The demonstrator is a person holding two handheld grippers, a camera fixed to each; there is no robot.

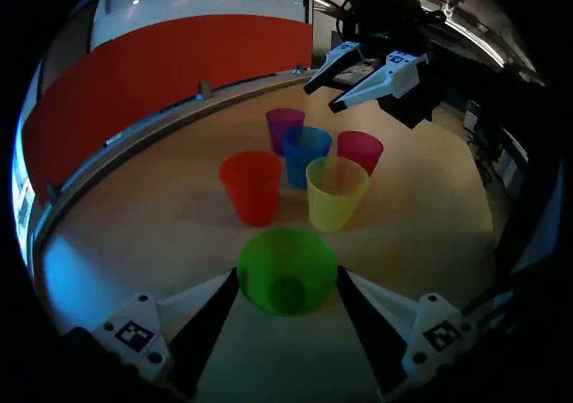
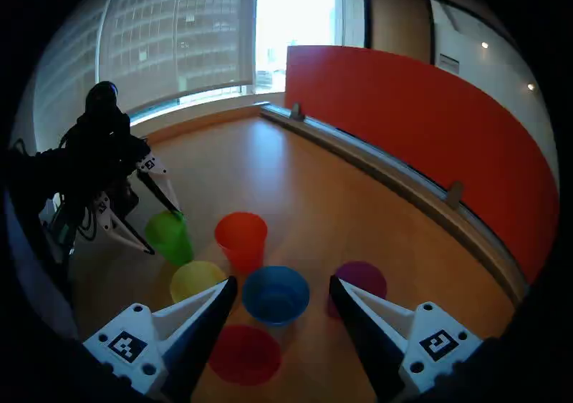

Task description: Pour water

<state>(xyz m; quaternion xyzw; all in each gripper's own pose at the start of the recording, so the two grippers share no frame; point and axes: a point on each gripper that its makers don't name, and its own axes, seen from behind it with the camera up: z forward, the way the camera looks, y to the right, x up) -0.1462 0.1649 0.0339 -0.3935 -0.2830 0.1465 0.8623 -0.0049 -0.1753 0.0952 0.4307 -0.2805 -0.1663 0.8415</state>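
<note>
Grasp step, by look. Left gripper (image 1: 286, 273) fingers pressed on both sides of translucent green plastic cup (image 1: 286, 288), lower centre of left gripper view. Right gripper (image 2: 281, 280) fingers apart, empty, above round blue plastic cup (image 2: 276, 297). Next likely: lift green, tip over receiving cup; water not discernible.

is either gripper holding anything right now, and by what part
The left gripper holds the green cup by its sides, one finger against each wall just below the rim. The right gripper is open and holds nothing.
</note>
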